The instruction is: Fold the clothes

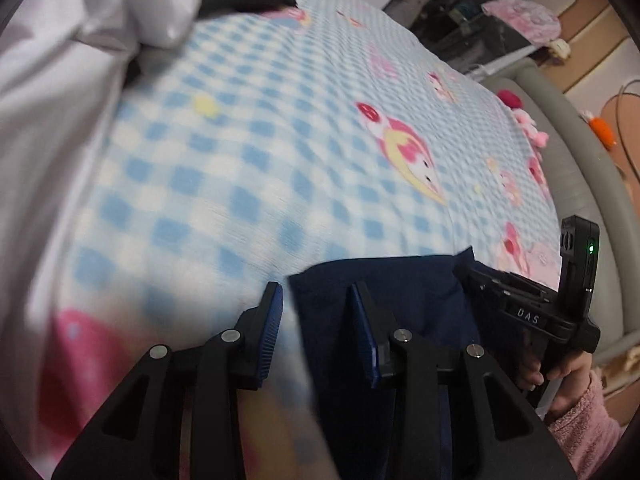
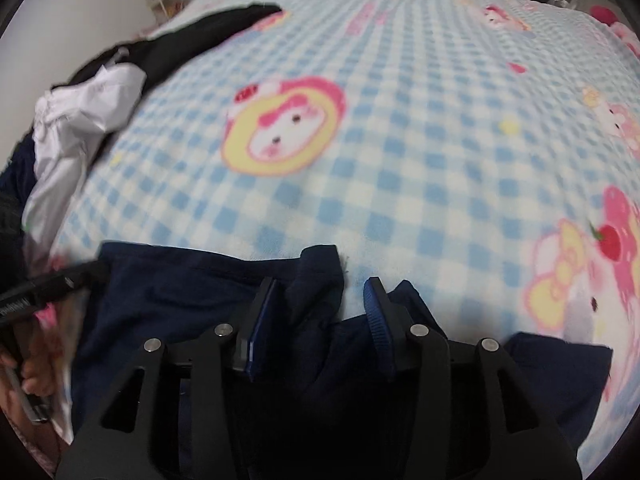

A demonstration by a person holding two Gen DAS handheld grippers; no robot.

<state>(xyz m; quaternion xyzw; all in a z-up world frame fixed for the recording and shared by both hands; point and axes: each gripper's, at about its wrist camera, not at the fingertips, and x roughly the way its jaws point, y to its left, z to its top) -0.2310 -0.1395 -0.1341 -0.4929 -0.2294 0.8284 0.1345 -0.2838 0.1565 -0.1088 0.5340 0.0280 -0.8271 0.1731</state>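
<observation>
Dark navy cloth garment [image 2: 224, 292] on blue-check fleece blanket [image 2: 400, 140]: both grippers, left [image 1: 318, 332] & right [image 2: 320, 320], fingers spread, nothing pinched; prob. between folds, next needs fresh edge grip.

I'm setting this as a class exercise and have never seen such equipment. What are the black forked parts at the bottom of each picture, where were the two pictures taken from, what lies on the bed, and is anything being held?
There is no robot here. A person holds a hand tool with a two-fingered claw in each hand, and a wide-angle camera on each tool looks forward along its fingers. One picture comes from the left claw, the other from the right claw.

Both look down on a bed covered by a blue checked blanket with pink cartoon figures. A dark blue garment lies at the near edge, under both claws. Further off sits a heap of white clothing and black clothing.

Both claws stand open. Cloth lies between the fingers, but the pads do not pinch it, so nothing is held.

The left picture also shows the other tool, in the person's hand.
</observation>
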